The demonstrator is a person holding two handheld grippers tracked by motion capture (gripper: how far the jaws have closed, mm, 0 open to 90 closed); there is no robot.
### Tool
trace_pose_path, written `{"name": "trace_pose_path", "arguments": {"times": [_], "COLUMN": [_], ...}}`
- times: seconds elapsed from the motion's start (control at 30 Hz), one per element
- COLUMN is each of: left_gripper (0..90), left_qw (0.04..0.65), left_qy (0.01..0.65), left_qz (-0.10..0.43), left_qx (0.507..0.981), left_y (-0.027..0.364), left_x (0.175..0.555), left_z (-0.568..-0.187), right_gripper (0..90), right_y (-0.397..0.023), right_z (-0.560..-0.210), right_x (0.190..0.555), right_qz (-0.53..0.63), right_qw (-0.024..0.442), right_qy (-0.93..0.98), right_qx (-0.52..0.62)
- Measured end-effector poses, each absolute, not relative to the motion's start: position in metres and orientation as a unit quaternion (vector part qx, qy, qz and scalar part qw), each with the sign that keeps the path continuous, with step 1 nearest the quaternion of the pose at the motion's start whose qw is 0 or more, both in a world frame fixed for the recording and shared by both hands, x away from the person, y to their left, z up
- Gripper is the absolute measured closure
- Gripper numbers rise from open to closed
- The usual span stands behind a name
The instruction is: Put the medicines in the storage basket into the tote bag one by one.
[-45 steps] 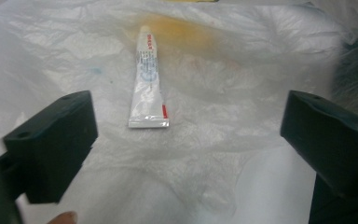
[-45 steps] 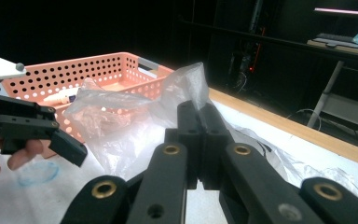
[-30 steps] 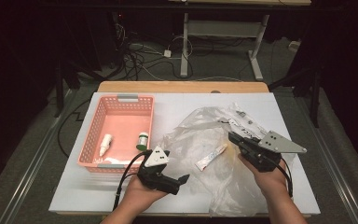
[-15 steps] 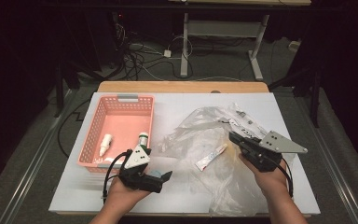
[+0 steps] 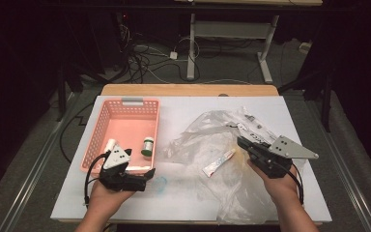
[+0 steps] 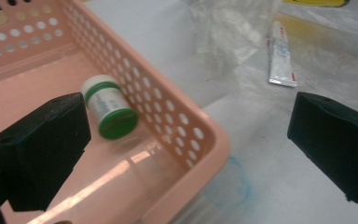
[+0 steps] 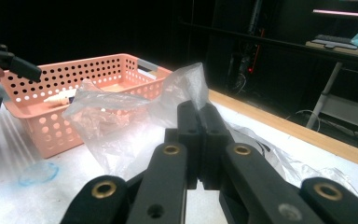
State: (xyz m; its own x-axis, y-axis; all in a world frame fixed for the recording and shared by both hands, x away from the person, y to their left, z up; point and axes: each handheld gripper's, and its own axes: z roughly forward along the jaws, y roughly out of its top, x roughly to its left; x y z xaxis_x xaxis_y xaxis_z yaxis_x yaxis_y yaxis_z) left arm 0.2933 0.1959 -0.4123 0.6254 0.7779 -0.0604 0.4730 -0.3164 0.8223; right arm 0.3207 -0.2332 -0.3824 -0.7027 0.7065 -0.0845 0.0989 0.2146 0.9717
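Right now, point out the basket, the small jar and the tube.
basket (image 5: 99, 137), high view, left wall.
small jar (image 6: 106, 105), left gripper view, label on its side.
tube (image 5: 218, 162), high view, middle of its body.

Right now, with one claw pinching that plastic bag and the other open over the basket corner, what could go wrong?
1. The right gripper is shut on the clear plastic bag; a tug could slide the small tube lying on it.
2. The open left gripper straddles the pink basket wall; lowering it might catch the rim and tip the green-capped jar.
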Motion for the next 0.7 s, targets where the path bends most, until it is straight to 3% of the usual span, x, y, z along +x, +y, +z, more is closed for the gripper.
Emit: {"name": "trace_pose_path", "arguments": {"times": [0.7], "left_gripper": [0.0], "left_qw": [0.420], "left_qy": [0.475], "left_qz": [0.201], "left_qx": [0.747], "left_y": [0.265], "left_x": [0.304], "left_z": [-0.416], "right_gripper": [89.9], "right_y": [-0.234], "right_z": [-0.383], "right_x": [0.321], "right_qz": [0.562], "right_qw": [0.268], "right_qy": [0.732], "right_qx": [0.277]}}
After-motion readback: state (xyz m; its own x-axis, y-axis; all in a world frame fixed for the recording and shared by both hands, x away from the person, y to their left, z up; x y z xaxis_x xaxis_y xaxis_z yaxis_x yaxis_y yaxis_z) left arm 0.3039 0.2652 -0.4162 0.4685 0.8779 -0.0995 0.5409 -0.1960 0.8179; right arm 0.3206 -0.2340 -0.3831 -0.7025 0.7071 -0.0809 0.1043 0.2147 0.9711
